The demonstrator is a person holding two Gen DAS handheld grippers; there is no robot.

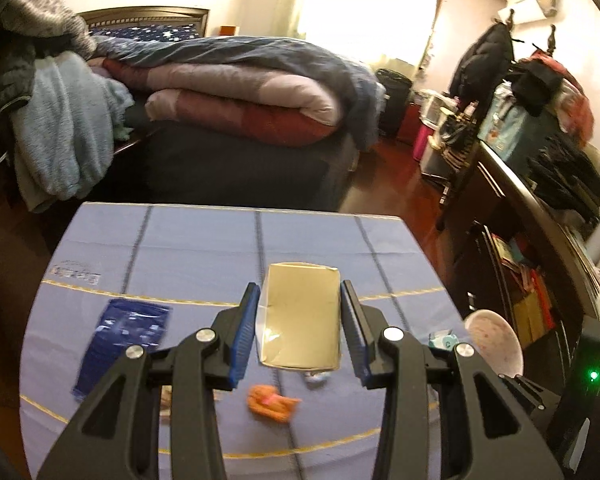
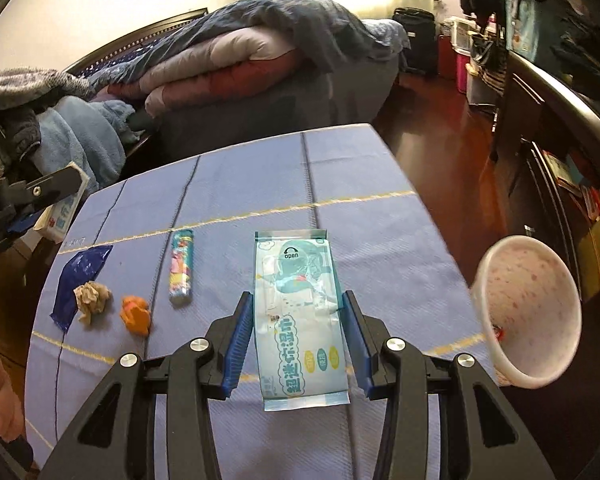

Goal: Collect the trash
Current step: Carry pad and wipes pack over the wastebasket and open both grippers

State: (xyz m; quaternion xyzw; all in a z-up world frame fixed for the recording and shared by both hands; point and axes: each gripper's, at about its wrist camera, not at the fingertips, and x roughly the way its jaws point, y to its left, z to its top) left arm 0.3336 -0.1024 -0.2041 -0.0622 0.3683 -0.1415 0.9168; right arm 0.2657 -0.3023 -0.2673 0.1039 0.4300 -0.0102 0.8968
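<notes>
The left gripper (image 1: 300, 320) holds a small box (image 1: 302, 316) and the right gripper (image 2: 297, 332) a wet-wipe pack (image 2: 300, 320), long axis along the jaws, both above the blue table (image 2: 340, 168), and the bowl (image 2: 528, 312) at the table's right edge is nearer the right one.

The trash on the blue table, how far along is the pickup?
Nothing clearly binned yet. In hand: the left gripper holds a small cardboard box, the right gripper a wet-wipes packet. Left on the table: blue wrapper, crumpled paper, orange scrap, candy tube.
</notes>
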